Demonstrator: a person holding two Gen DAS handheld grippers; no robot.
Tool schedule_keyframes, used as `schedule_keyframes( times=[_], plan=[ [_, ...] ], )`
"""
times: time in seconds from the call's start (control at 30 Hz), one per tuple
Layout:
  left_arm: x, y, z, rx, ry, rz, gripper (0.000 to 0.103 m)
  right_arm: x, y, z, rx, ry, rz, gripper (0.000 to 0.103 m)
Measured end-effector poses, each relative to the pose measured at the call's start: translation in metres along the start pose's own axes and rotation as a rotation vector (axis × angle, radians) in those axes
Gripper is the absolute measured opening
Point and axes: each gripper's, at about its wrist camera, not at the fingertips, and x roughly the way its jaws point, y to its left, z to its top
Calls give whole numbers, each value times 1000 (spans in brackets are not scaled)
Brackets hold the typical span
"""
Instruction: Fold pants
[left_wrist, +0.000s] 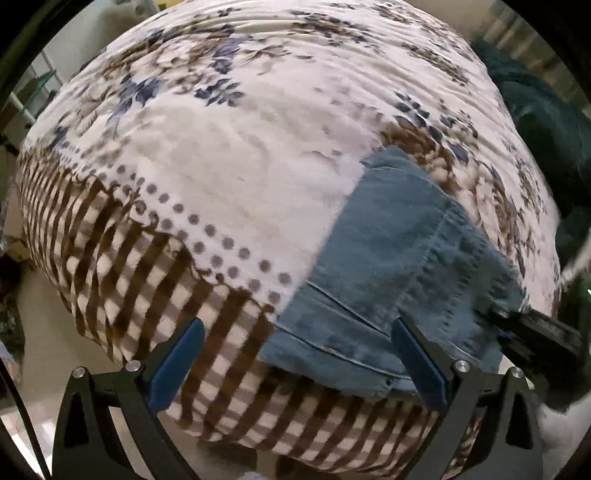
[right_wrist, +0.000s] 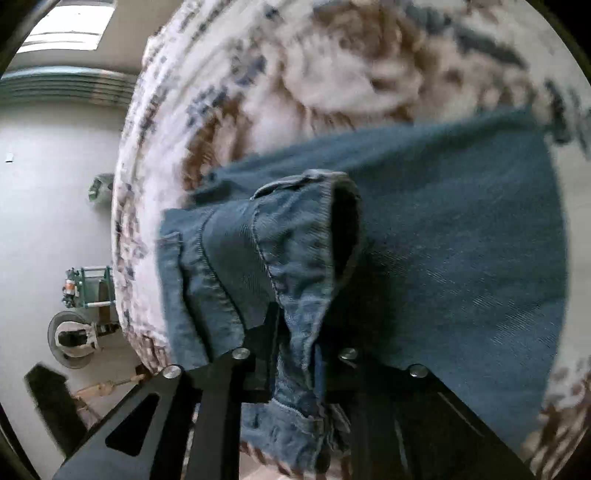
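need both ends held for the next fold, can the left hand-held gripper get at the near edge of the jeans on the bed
Probably yes. The left hand-held gripper is open and the jeans lie flat on the bedspread just ahead, its right finger already over the denim; nothing sits between.

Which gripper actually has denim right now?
The right gripper: shut on a bunched edge of the jeans. The left gripper is open, blue pads wide apart, gripping nothing.

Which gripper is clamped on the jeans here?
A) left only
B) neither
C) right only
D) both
C: the right gripper has a bunched fold of the jeans pinched between its fingers, while the left gripper hangs open with nothing between its blue pads.
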Motion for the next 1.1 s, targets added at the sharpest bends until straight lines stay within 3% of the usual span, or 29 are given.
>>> schedule_keyframes(
  times=[0.17,0.33,0.47,0.53,0.6,0.63,0.7,0.77,0.83,0.9,0.93,0.97,1.0,1.1],
  plan=[
    [-16,-12,15,34,-39,-42,103,-82,-21,1,37,-98,1,13],
    [-4,-45,35,75,-23,-122,103,-151,-94,4,120,-137,-86,13],
    [22,-79,52,114,10,-177,103,-159,-145,8,206,-127,-131,13],
    [39,-98,63,134,28,-203,103,-146,-162,11,230,-76,-127,17],
    [59,-116,74,153,62,-225,103,-125,-176,15,253,-6,-127,36],
    [69,-124,79,160,83,-229,103,-120,-181,15,270,10,-125,40],
    [92,-139,91,173,128,-233,103,-115,-186,13,276,-4,-78,64],
    [112,-150,99,178,171,-248,103,-107,-192,11,294,2,-9,77],
    [131,-162,105,200,204,-260,89,-96,-200,9,308,20,18,77],
    [136,-176,106,260,188,-293,38,-84,-210,8,327,29,46,74],
    [136,-184,106,299,187,-290,37,-81,-213,8,326,20,57,68],
    [137,-188,106,321,185,-278,36,-82,-214,8,319,10,66,44],
    [140,-187,108,331,192,-271,35,-81,-215,8,314,4,86,28],
    [162,-174,117,307,254,-298,32,-72,-242,4,411,-5,147,24]
  ],
)
